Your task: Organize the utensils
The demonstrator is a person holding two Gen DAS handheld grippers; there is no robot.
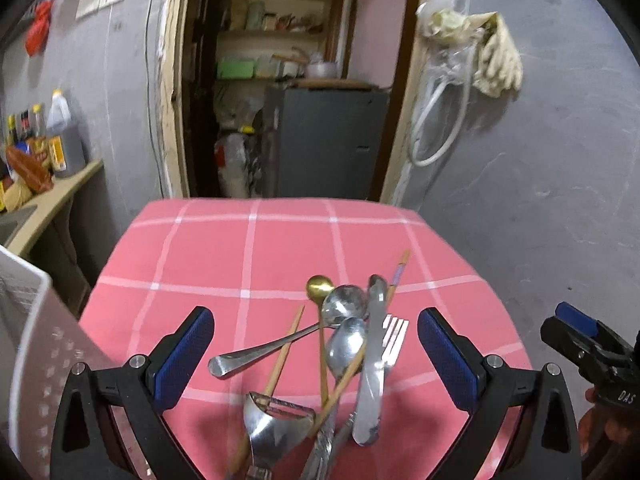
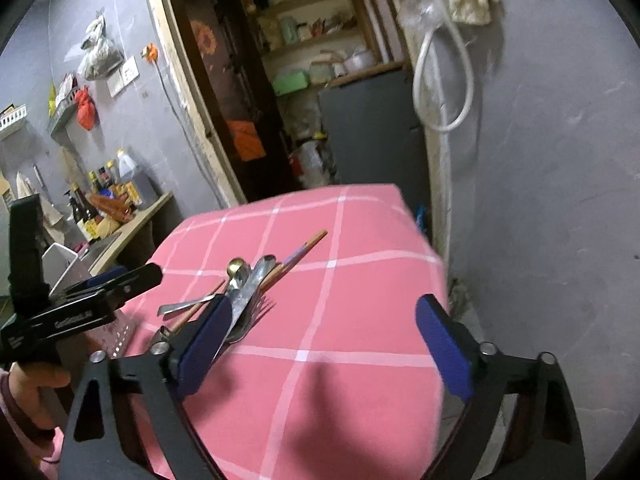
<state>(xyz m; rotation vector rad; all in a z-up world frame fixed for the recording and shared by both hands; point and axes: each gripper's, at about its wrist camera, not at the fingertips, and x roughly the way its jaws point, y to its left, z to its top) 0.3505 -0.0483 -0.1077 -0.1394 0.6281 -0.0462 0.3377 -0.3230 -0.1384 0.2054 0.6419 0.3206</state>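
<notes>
A messy pile of utensils lies on the near part of a table with a pink checked cloth. In the pile are a gold spoon, two silver spoons, a table knife, a fork, wooden chopsticks and a metal peeler. They cross over each other. One long chopstick sticks out toward the far side of the table.

The left gripper is above the pile with its jaws wide apart. The pile shows between its two blue pads. The pads touch nothing.

The right gripper is just to the right of the pile, and its jaws are wide apart too. It holds nothing. Its left blue pad is in front of the knife and fork in its own view, so I cannot tell if it touches them. Between its fingers there is only pink cloth. A dark shadow falls on the cloth there.

A white plastic basket with small holes is at the left edge of the table.

Beyond the table is an open doorway with shelves and a grey cabinet. On a counter to the left stand bottles. Pale gloves and a white hose hang on the grey wall to the right.
</notes>
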